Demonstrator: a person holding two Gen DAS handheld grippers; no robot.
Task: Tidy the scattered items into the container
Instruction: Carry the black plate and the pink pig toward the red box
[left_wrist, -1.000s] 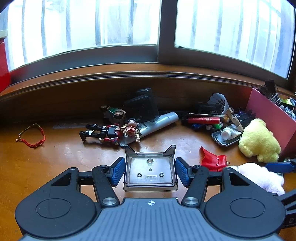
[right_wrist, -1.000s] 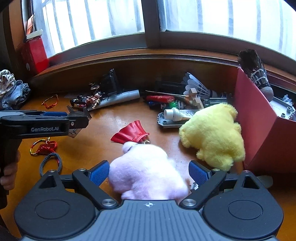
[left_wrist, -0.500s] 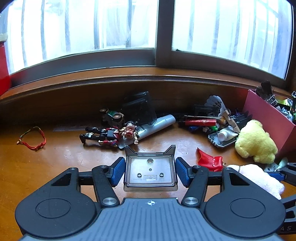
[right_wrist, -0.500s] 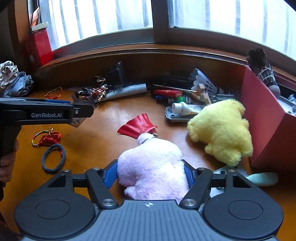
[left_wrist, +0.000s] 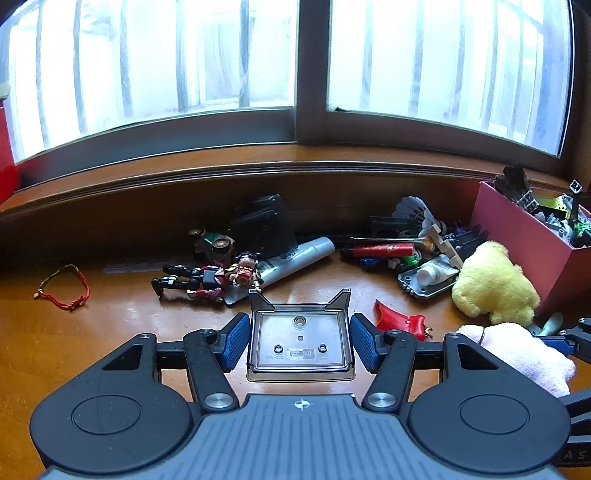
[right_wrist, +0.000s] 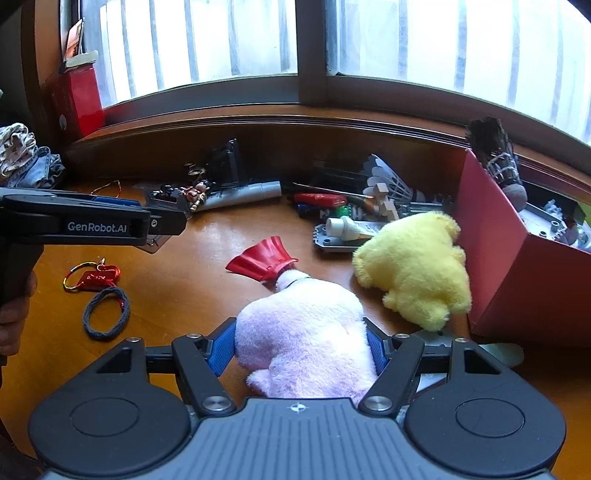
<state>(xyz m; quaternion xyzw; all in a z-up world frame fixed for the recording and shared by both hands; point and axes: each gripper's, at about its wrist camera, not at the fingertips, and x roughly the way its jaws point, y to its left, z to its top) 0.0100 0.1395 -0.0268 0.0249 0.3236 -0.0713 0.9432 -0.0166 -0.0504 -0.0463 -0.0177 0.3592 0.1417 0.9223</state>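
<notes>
My left gripper (left_wrist: 300, 341) is shut on a clear plastic tray (left_wrist: 300, 341) and holds it above the wooden table; the gripper also shows at the left of the right wrist view (right_wrist: 162, 221). My right gripper (right_wrist: 301, 345) is shut on a pink plush toy (right_wrist: 303, 332), also seen in the left wrist view (left_wrist: 517, 350). The red box (right_wrist: 517, 266), the container, stands at the right with several items inside. A yellow plush (right_wrist: 413, 262) lies against its side. A red fin-shaped piece (right_wrist: 264, 258) lies just beyond the pink plush.
Along the back edge under the window lie a toy figure (left_wrist: 207, 277), a grey tube (left_wrist: 295, 258), a toy car (left_wrist: 214, 242), a red pen (left_wrist: 384, 250) and a shuttlecock (left_wrist: 417, 214). A red bracelet (left_wrist: 62, 288), a key ring (right_wrist: 92, 277) and a dark hair band (right_wrist: 107, 314) lie at the left.
My right gripper closed on the pink plush and lifted it slightly. My left gripper rose a little with the clear tray still held.
</notes>
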